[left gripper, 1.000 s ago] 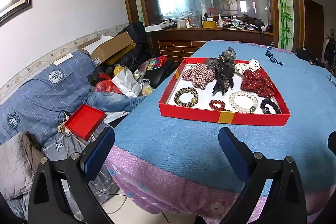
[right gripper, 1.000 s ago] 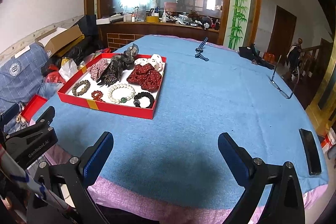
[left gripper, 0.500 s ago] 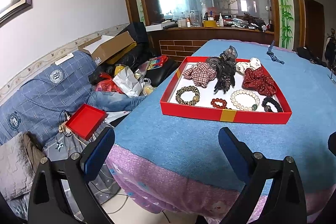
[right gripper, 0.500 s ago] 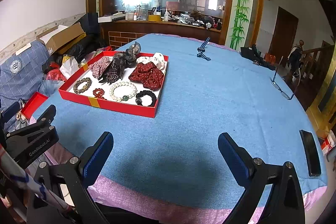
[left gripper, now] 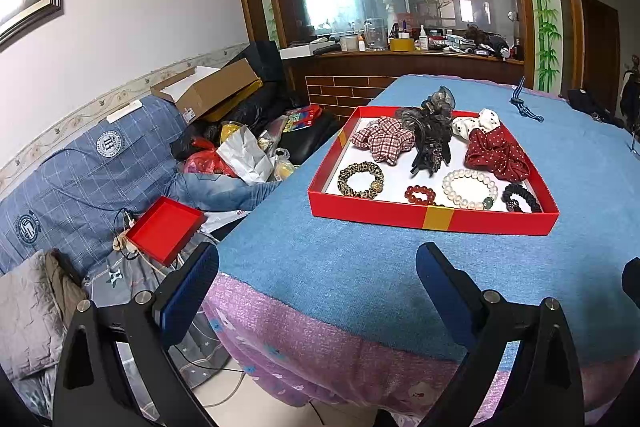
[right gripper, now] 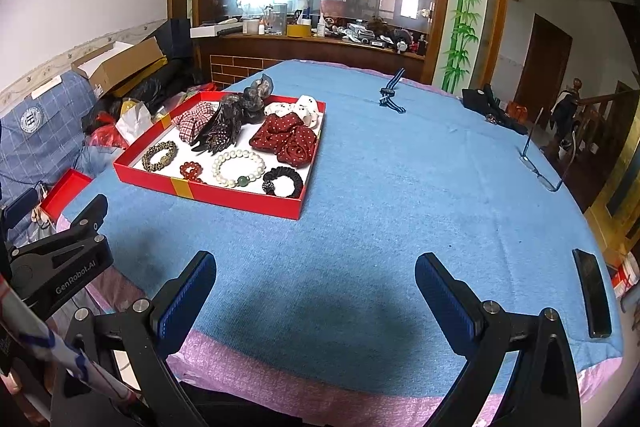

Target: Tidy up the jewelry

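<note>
The left gripper (left gripper: 318,269) sits at the bottom of the left wrist view with its blue-padded jaws spread wide and nothing between them, over the near edge of the round table (left gripper: 360,267) covered in blue cloth with a pink flowered border. The right gripper (right gripper: 316,277), at the bottom of the right wrist view, is likewise spread and empty above bare blue cloth; the left tool's black body shows at that frame's lower left.

Beyond the left gripper, right of centre in its view, lies the shallow red cardboard tray (left gripper: 432,219) with a gold band on its front wall. Along its front row lie a gold-and-black patterned hair tie (left gripper: 360,179), a red bead bracelet (left gripper: 420,194), a white pearl bracelet with one green bead (left gripper: 470,188) and a black scrunchie hair tie (left gripper: 522,198). Behind them are a red-checked fabric scrunchie (left gripper: 382,139), a dark claw hair clip (left gripper: 432,143), a dark red white-dotted scrunchie (left gripper: 498,155) and a white dotted scrunchie (left gripper: 476,123).

In the right wrist view the tray is left of centre, a pair of glasses (right gripper: 540,163) stands at the right and a black phone (right gripper: 592,293) lies at the lower right edge.
</note>
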`<action>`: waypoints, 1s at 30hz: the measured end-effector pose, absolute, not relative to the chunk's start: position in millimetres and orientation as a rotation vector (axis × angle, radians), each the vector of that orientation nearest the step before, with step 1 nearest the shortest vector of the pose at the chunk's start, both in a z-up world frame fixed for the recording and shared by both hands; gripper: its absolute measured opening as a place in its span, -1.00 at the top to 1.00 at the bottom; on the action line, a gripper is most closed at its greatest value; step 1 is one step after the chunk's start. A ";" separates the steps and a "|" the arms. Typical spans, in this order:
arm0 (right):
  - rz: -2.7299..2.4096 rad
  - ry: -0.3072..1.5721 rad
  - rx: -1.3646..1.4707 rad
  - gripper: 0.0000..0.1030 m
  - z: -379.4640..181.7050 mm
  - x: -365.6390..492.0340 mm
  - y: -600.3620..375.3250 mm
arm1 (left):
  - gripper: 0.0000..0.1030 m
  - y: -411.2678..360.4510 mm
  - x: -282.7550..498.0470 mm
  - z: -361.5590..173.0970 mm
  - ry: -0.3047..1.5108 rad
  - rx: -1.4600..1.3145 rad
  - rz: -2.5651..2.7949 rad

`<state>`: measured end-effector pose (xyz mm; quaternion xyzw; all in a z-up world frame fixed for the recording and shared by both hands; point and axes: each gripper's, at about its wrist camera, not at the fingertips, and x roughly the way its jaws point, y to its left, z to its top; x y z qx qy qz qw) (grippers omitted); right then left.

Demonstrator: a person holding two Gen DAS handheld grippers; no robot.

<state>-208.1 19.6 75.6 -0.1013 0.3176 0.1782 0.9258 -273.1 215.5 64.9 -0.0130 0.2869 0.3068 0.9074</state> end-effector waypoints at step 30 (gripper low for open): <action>0.365 0.658 -0.213 -0.97 72.8 -207.9 21.1 | -0.92 216.7 -271.8 62.1 0.598 -0.023 0.630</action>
